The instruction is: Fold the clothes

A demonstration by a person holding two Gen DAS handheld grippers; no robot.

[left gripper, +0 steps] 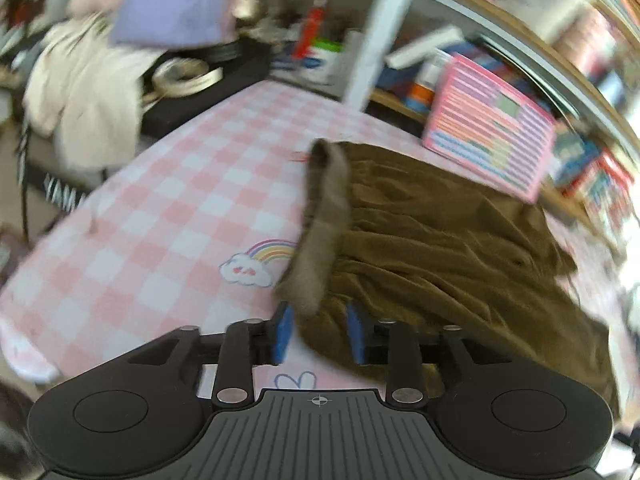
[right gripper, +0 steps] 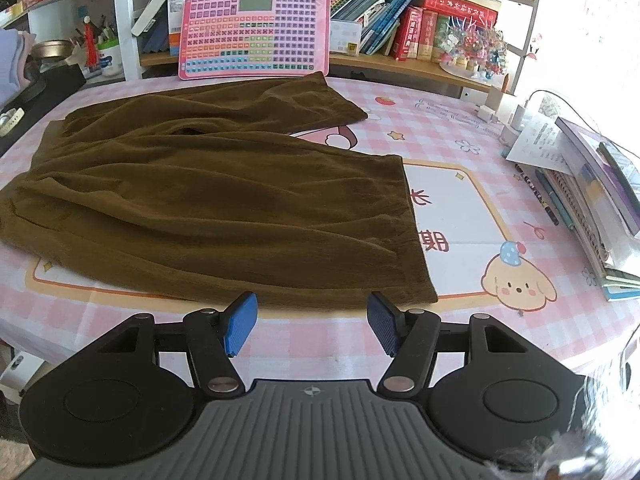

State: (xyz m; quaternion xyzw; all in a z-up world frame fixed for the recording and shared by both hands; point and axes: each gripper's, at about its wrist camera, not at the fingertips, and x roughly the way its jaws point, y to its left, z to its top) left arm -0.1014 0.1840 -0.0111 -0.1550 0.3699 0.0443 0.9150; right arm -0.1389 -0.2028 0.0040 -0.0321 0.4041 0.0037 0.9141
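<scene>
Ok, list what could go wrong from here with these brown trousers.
1. The left hand-held gripper has waistband cloth between its pads without a clear pinch; the trousers may slip free.
2. Dragging the far leg could knock over the pink keyboard toy it touches.

1 brown pair of trousers [right gripper: 208, 196], 1 pink keyboard toy [right gripper: 256, 32], 2 hand-held grippers [right gripper: 312, 328]

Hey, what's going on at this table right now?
A person is folding brown trousers on a pink checked tablecloth, with tongs in each hand. The left tongs are at the waistband; cloth lies between the pads, but the blurred picture doesn't show whether they grip it. The right tongs are open and empty, just short of the near trouser leg's hem. The legs lie spread apart, not yet folded.
</scene>
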